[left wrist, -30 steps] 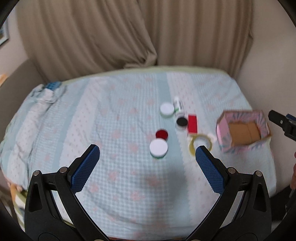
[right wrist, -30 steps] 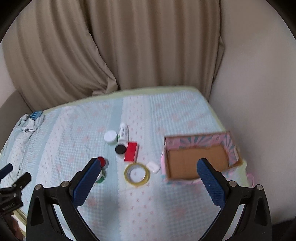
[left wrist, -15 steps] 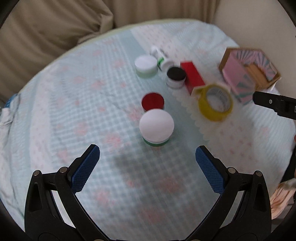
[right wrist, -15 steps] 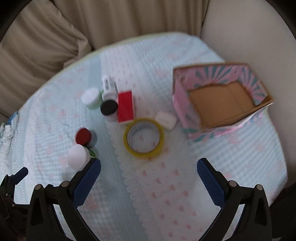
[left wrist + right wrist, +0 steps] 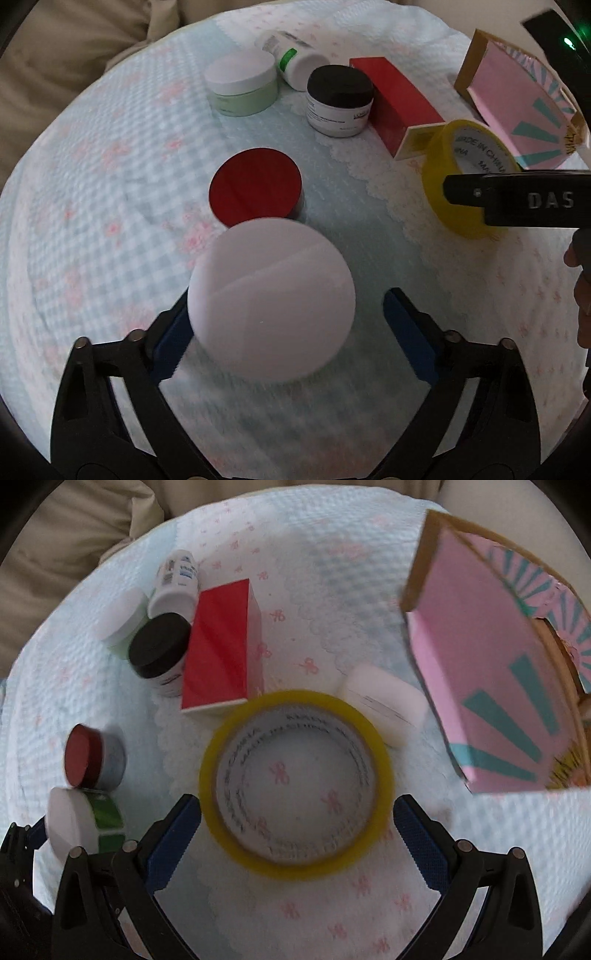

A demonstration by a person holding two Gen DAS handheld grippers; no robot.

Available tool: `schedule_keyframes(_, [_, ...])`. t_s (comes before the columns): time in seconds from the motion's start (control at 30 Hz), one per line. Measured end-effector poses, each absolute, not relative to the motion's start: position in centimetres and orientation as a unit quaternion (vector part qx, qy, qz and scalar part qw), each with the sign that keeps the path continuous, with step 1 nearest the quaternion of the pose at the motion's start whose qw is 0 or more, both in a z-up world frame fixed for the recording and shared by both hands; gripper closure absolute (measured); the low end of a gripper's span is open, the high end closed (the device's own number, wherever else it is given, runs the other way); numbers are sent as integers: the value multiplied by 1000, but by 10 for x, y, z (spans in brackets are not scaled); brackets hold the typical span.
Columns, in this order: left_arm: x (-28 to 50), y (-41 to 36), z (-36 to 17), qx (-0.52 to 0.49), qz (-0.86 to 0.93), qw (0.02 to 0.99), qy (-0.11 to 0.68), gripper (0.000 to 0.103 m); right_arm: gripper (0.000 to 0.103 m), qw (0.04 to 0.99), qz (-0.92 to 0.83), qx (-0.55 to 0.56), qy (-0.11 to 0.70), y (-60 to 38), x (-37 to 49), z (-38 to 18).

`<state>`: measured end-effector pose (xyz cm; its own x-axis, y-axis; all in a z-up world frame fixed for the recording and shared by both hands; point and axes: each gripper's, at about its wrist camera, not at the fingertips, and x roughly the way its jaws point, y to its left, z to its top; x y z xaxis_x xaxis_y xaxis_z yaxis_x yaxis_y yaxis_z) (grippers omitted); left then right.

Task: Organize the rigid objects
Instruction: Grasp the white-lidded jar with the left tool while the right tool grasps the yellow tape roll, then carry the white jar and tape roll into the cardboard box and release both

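Observation:
My left gripper (image 5: 284, 317) is open, its blue pads on either side of a white-lidded green jar (image 5: 271, 299), also seen in the right wrist view (image 5: 74, 823). My right gripper (image 5: 295, 812) is open around the near half of a yellow tape roll (image 5: 295, 782), which also shows in the left wrist view (image 5: 458, 162). A red-lidded jar (image 5: 255, 192), a black-lidded jar (image 5: 340, 99), a pale green jar (image 5: 242, 86), a white bottle (image 5: 291, 59), a red box (image 5: 395, 99) and a small white case (image 5: 384, 701) lie on the cloth.
A pink cardboard box (image 5: 491, 664) with teal rays stands open at the right, also seen in the left wrist view (image 5: 517, 96). The light blue patterned cloth (image 5: 110, 184) covers the surface. Beige curtains (image 5: 74, 37) hang behind.
Both grippers have moved down and forward. The left one now straddles the white-lidded jar and the right one straddles the tape roll. Both are still open.

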<state>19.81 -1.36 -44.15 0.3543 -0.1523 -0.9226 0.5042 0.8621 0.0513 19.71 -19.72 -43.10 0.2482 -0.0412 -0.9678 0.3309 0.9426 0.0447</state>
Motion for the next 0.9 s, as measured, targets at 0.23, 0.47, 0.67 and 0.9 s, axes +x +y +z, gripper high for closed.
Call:
schedule_keyframes(0.23, [211,-11,-445,151,-178,806,544,34,6,768,-126,97,620,-199,214,-442])
schedule_keyframes(0.47, [211,-13,-443,148,-173,805,547,34,6,769,-133,96,618,-199,218,-441])
schedule_keyframes(0.67, [207,-2,-425,134,-165,811,545,34,6,778,-133,112,604,-189,218,-427])
schedule_keyframes(0.9, [192,17,-361,116,-157,832,518,34,6,800,-128,129,572,-184,189,-361])
